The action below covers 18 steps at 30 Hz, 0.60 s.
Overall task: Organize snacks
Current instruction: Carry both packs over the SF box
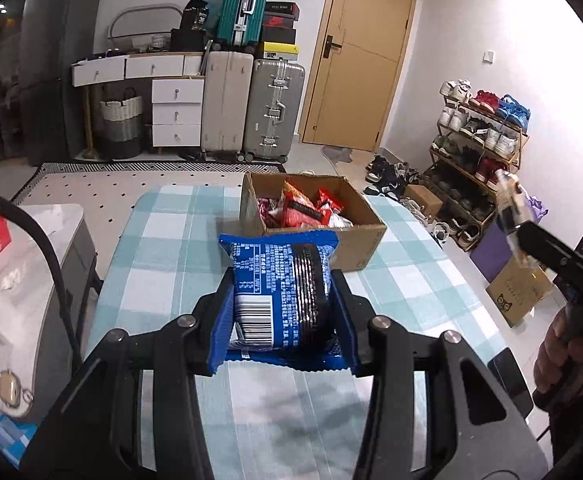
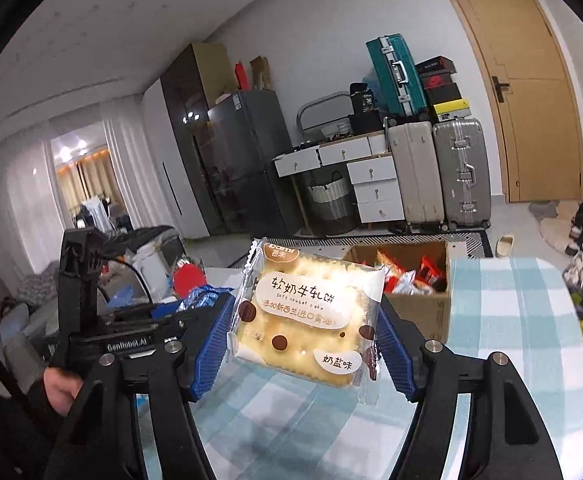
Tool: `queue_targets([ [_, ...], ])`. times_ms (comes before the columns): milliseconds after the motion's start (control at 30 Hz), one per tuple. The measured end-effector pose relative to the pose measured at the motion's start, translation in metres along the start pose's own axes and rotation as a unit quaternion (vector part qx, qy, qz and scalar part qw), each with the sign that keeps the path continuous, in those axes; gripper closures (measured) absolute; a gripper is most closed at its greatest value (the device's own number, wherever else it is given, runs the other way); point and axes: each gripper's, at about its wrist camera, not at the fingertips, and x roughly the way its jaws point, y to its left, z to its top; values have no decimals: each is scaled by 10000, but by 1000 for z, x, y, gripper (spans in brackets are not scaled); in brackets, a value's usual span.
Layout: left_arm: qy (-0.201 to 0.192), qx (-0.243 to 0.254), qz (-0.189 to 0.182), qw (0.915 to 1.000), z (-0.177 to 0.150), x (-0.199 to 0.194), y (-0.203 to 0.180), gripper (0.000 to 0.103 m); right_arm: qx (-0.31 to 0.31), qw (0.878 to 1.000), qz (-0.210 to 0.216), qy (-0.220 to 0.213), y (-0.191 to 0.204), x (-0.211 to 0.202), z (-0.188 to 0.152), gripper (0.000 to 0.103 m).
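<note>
My left gripper is shut on a blue snack packet with a barcode, held above the checked tablecloth. Beyond it stands an open cardboard box with several red snack packets inside. In the right wrist view my right gripper is shut on a clear-wrapped yellow nougat cake, lifted above the table. The same cardboard box sits behind it to the right. The right gripper also shows at the right edge of the left wrist view, with the wrapped cake in it.
A side cart with a red box and cloths stands left of the table. Suitcases, white drawers and a wooden door line the far wall. A shoe rack and a floor box stand to the right.
</note>
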Motion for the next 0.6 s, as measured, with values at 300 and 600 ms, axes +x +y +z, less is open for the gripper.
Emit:
queue_targets([
  [300,150,136,41,9998,75,47,-3,62,-350,9994,11,-34,-12,21,58,34],
  [600,544,296,10,9981,149,132,-25,62,-216,9997,-87,69,-48,58,115,34],
])
